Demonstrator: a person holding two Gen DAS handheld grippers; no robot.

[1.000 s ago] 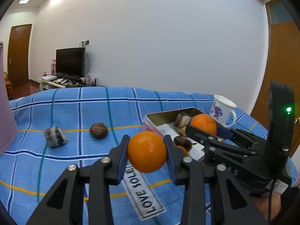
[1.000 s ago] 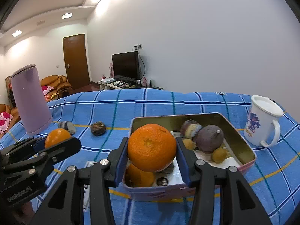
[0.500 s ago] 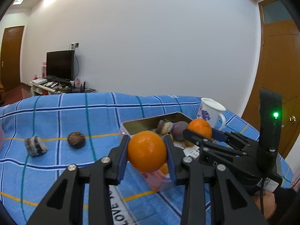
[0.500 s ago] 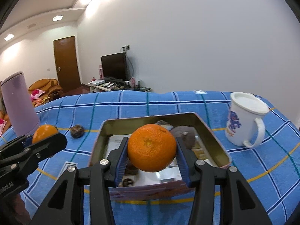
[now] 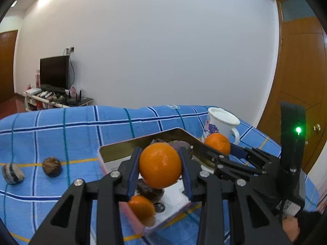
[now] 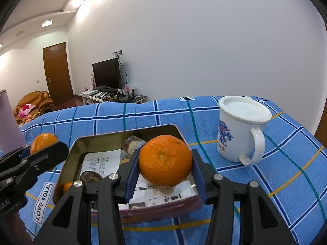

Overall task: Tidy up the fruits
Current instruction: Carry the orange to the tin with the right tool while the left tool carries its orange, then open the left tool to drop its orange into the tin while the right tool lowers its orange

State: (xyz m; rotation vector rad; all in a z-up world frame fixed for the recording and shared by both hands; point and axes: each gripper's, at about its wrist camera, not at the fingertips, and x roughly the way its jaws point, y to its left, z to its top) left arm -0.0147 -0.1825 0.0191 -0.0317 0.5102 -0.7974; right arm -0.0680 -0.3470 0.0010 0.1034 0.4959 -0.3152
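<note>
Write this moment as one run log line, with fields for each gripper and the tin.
left gripper: shut on orange | right gripper: shut on second orange | tin: below both, holds fruit | step: release pending

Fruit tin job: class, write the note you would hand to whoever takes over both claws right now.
Left claw: shut on an orange, held above the tin.
Right claw: shut on a bigger orange, also above the tin.
Done: the tin already holds an orange and some dark fruits.
Left: put both held oranges in, then fetch the brown fruit and the grey striped one lying on the blue cloth.
The mug stands beside the tin.
</note>
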